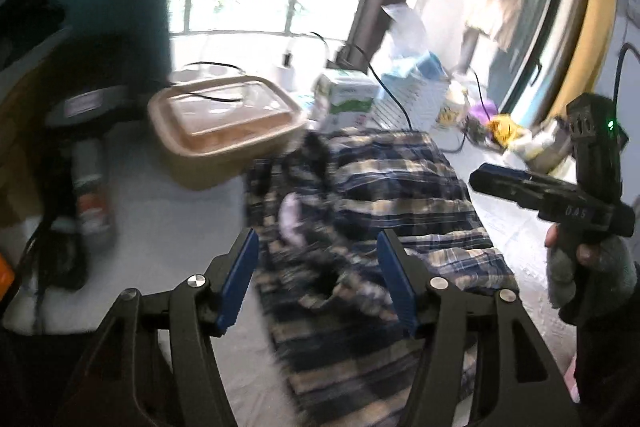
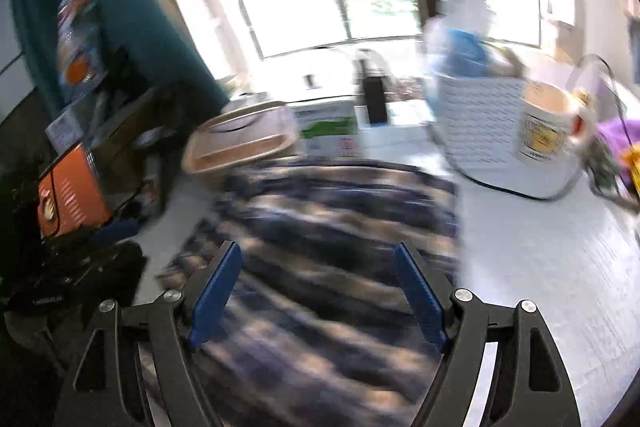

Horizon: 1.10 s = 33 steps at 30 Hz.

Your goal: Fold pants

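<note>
Plaid navy and cream pants (image 1: pixel 384 195) lie rumpled on the white table (image 1: pixel 172 227), and they also show blurred in the right wrist view (image 2: pixel 332 239). My left gripper (image 1: pixel 316 239) is open and empty, hovering over the near part of the pants. My right gripper (image 2: pixel 318 251) is open and empty above the pants. From the left wrist view the right gripper (image 1: pixel 480 179) is held in a gloved hand to the right of the pants, above the table.
A tan lidded container (image 1: pixel 224 123) stands just behind the pants at the left. A green and white carton (image 1: pixel 348 99), a white basket (image 2: pixel 480 123), a yellow-labelled tub (image 2: pixel 548 123) and cables crowd the back. Dark items and a can (image 1: pixel 92 195) sit left.
</note>
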{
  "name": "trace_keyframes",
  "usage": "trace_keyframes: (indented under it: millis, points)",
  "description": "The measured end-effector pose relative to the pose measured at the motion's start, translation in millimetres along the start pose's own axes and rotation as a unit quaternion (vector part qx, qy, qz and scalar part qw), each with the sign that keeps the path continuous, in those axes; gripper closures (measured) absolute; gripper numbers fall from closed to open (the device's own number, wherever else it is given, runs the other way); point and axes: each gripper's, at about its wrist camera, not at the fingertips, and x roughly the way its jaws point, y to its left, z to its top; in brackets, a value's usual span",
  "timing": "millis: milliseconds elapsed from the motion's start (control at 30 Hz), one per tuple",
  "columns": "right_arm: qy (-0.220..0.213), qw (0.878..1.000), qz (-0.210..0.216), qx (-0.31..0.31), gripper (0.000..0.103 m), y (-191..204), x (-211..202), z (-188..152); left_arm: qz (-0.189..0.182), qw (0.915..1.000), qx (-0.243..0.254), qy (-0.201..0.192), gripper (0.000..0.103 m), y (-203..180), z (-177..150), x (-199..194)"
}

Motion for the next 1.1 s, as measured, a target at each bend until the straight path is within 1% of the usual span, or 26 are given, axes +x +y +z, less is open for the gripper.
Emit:
trace_keyframes:
  millis: [33,100,133,167,200,267,300,367,400,433,467,533,567,633,667,700,767,833,867,933,1000,1067,1100]
  points:
    - [-0.002,1.0,0.0,0.007,0.023,-10,-1,-2,0.002,1.0,0.004,0.004,0.042,-3,1,8]
    - [-0.001,1.0,-0.002,0.018,0.023,-26,-2,-7,0.026,0.9993,0.007,0.025,0.042,-7,3,29]
    - [0.001,1.0,-0.005,0.023,0.023,-35,-1,-11,0.03,0.999,0.007,0.034,0.043,-6,3,36]
    - [0.003,1.0,-0.007,0.027,0.023,-40,1,-13,0.029,0.9988,0.008,0.04,0.056,-5,2,43]
    - [0.006,0.999,-0.008,0.032,0.023,-47,2,-17,0.026,0.9986,0.01,0.046,0.078,-4,1,48]
    - [0.01,0.999,-0.009,0.037,0.023,-54,4,-23,0.026,0.9976,0.003,0.064,0.083,1,-3,59]
    - [0.013,0.999,-0.01,0.039,0.023,-57,7,-24,0.024,0.9975,-0.005,0.067,0.085,6,-4,60]
    - [0.019,0.999,-0.004,0.044,0.023,-60,10,-30,0.023,0.9969,-0.027,0.07,0.085,17,-10,59]
    - [0.022,0.999,0.01,0.048,0.023,-61,12,-32,0.022,0.9966,-0.036,0.07,0.085,23,-13,57]
    - [0.023,0.999,0.015,0.047,0.023,-61,13,-34,0.02,0.9965,-0.041,0.07,0.083,27,-16,55]
    - [0.025,0.999,0.016,0.044,0.023,-60,15,-36,0.016,0.9963,-0.05,0.068,0.081,31,-17,53]
    - [0.034,0.999,0.013,0.038,0.023,-59,21,-38,0.005,0.9959,-0.065,0.062,0.08,35,-17,45]
    - [0.035,0.999,0.012,0.036,0.023,-59,23,-37,0.01,0.9958,-0.066,0.062,0.074,35,-16,40]
    - [0.027,0.999,0.006,0.025,0.035,-60,23,-31,0.028,0.997,-0.053,0.048,0.073,30,-7,30]
    - [0.023,1.0,0.004,0.02,0.05,-60,23,-28,0.031,0.998,-0.042,0.037,0.072,28,-1,24]
    - [0.019,1.0,0.0,0.01,0.062,-60,23,-22,0.031,0.9988,-0.031,0.024,0.071,25,7,19]
    - [0.015,1.0,-0.001,-0.005,0.067,-61,26,-13,0.02,0.9997,-0.009,0.01,0.067,19,21,18]
    - [0.016,1.0,0.0,-0.022,0.073,-61,35,0,0.02,0.9997,0.007,0.007,0.067,12,31,26]
    - [0.016,0.999,0.002,-0.029,0.075,-60,37,4,0.022,0.9995,0.02,0.009,0.066,9,36,34]
    - [0.017,0.999,0.004,-0.047,0.075,-57,48,13,0.034,0.9987,0.033,0.021,0.066,6,40,52]
    - [0.022,0.998,0.005,-0.057,0.075,-54,59,20,0.063,0.9966,0.034,0.042,0.066,14,42,75]
    - [0.033,0.997,0.0,-0.069,0.075,-52,74,24,0.063,0.9961,0.015,0.06,0.065,29,41,90]
    - [0.039,0.996,-0.006,-0.075,0.075,-52,82,25,0.062,0.9961,0.009,0.062,0.064,35,39,93]
